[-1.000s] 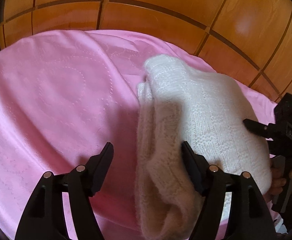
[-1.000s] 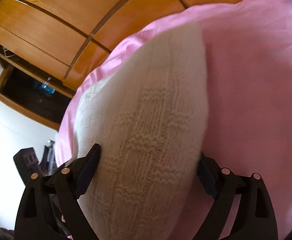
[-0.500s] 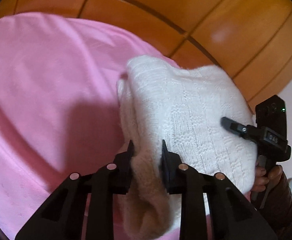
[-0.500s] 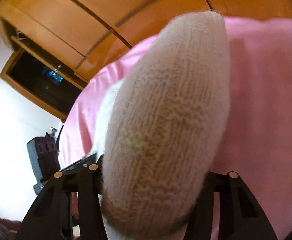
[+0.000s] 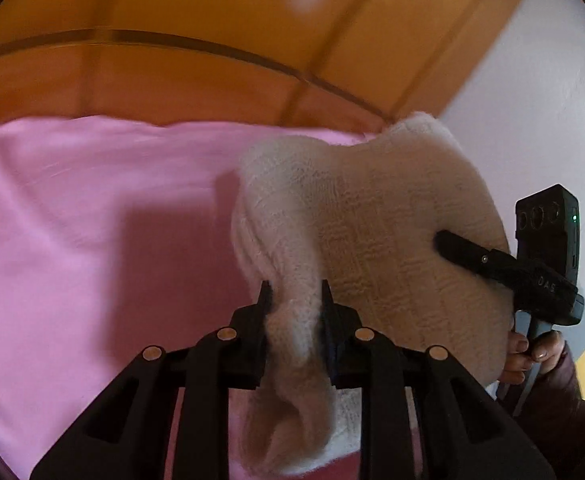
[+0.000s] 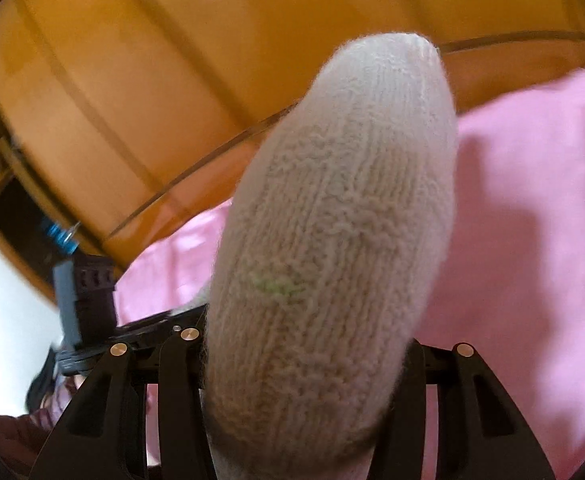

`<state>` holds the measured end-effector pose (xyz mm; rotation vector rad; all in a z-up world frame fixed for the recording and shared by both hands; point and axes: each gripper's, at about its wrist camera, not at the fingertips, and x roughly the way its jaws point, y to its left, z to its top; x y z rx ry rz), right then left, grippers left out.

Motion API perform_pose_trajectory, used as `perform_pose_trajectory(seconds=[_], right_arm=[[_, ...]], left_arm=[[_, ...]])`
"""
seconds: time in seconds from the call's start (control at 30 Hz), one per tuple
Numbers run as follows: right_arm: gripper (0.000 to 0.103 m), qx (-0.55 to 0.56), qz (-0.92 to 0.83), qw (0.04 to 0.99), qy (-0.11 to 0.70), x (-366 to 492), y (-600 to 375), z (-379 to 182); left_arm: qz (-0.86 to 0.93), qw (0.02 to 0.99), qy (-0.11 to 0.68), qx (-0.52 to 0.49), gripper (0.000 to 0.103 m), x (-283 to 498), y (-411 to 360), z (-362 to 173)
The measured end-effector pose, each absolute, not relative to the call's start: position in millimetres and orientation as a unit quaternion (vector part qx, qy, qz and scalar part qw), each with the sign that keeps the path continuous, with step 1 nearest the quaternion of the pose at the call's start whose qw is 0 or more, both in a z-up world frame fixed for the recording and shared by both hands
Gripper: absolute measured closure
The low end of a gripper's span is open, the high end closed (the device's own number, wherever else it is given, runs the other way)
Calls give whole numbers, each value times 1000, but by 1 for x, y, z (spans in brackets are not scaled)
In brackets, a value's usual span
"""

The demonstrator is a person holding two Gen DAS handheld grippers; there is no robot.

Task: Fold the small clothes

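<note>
A folded white knit garment (image 5: 372,220) hangs between both grippers, lifted off the pink sheet (image 5: 92,220). My left gripper (image 5: 294,292) is shut on a bunched edge of it, and a fold droops below the jaws. The right gripper (image 5: 452,244) clamps the garment's other side, with a person's hand (image 5: 532,352) on its handle. In the right wrist view the garment (image 6: 352,200) bulges up and fills the middle. There my right gripper (image 6: 308,344) is shut on the thick bundle, which hides its fingertips. The left gripper (image 6: 84,300) shows at the left, blurred.
Orange wooden panelling (image 5: 172,40) rises behind the bed, and a white wall (image 5: 532,100) stands to the right. The pink sheet (image 6: 532,200) spreads under and beyond the garment. A dark open recess (image 6: 24,216) sits in the woodwork at the left.
Both grippers went from open around the garment to shut on it. They then lifted it off the sheet and swung it sideways, so more of the panelling and wall now shows.
</note>
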<state>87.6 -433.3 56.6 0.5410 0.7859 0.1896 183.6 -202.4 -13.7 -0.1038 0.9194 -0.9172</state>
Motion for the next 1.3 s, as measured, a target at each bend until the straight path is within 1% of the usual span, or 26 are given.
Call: perform_pose_trajectory(seconds=[0.07, 0.1, 0.13, 0.17, 0.2, 0.23, 0.27, 0.33, 0.43, 0.47, 0.53, 0.6, 0.63, 0.67, 0.73, 0.8, 0.87, 0.93, 0.97, 1.03, 1.1, 1.13, 1.23, 1.27, 1.3], right_arm=[[52, 273, 52, 876, 394, 80, -468, 37], [51, 278, 27, 868, 410, 78, -484, 22], [47, 284, 1, 854, 435, 76, -499, 1], [37, 290, -10, 847, 445, 73, -504, -10], [34, 301, -19, 842, 448, 69, -509, -20], [28, 313, -23, 842, 439, 62, -510, -23], [24, 315, -30, 845, 431, 57, -509, -20], [24, 291, -60, 859, 418, 47, -506, -5], [24, 213, -123, 894, 374, 31, -482, 33], [30, 203, -127, 900, 364, 30, -478, 41], [36, 173, -128, 908, 361, 29, -466, 54], [36, 139, -137, 898, 395, 35, -454, 38], [36, 120, -153, 884, 424, 45, -449, 19], [36, 98, -170, 878, 436, 47, -444, 5], [36, 76, -191, 883, 421, 42, -437, 6], [36, 93, -199, 884, 413, 39, -433, 17], [36, 102, -205, 884, 408, 31, -434, 23], [36, 116, -208, 885, 400, 22, -432, 27], [35, 123, -210, 884, 398, 19, -431, 31], [35, 136, -215, 882, 395, 14, -426, 37], [31, 141, -226, 880, 394, 7, -417, 41], [26, 142, -236, 878, 390, 3, -412, 44], [24, 133, -257, 877, 383, -7, -398, 50], [20, 130, -264, 876, 381, -9, -395, 51], [18, 126, -271, 876, 378, -13, -390, 53]], left_arm=[[-424, 785, 452, -14, 83, 190, -248, -28], [-412, 781, 470, 15, 82, 192, -271, -41], [-404, 781, 476, 33, 82, 191, -282, -48], [-394, 785, 475, 51, 80, 190, -293, -56], [-390, 791, 468, 55, 80, 188, -297, -57], [-387, 796, 462, 56, 80, 185, -298, -56], [-383, 799, 460, 56, 78, 184, -297, -54], [-375, 806, 454, 56, 78, 180, -292, -49], [-365, 817, 443, 62, 77, 173, -291, -44], [-361, 821, 438, 66, 77, 173, -294, -44], [-349, 828, 432, 72, 76, 165, -290, -45], [-334, 836, 429, 77, 70, 160, -282, -46], [-328, 838, 429, 77, 70, 162, -282, -48], [-327, 838, 431, 73, 69, 162, -281, -48], [-320, 842, 429, 63, 69, 158, -276, -41], [-320, 844, 426, 62, 67, 156, -279, -37], [-313, 851, 417, 64, 61, 150, -272, -31], [-314, 854, 409, 60, 59, 143, -265, -25], [-308, 860, 403, 59, 55, 138, -261, -20], [-308, 866, 390, 57, 50, 129, -254, -12], [-301, 874, 377, 57, 34, 121, -250, -3], [-294, 881, 365, 57, 33, 114, -245, 2], [-289, 888, 355, 54, 30, 102, -233, 11], [-285, 890, 352, 53, 29, 99, -230, 14], [-281, 892, 351, 50, 27, 96, -226, 16]])
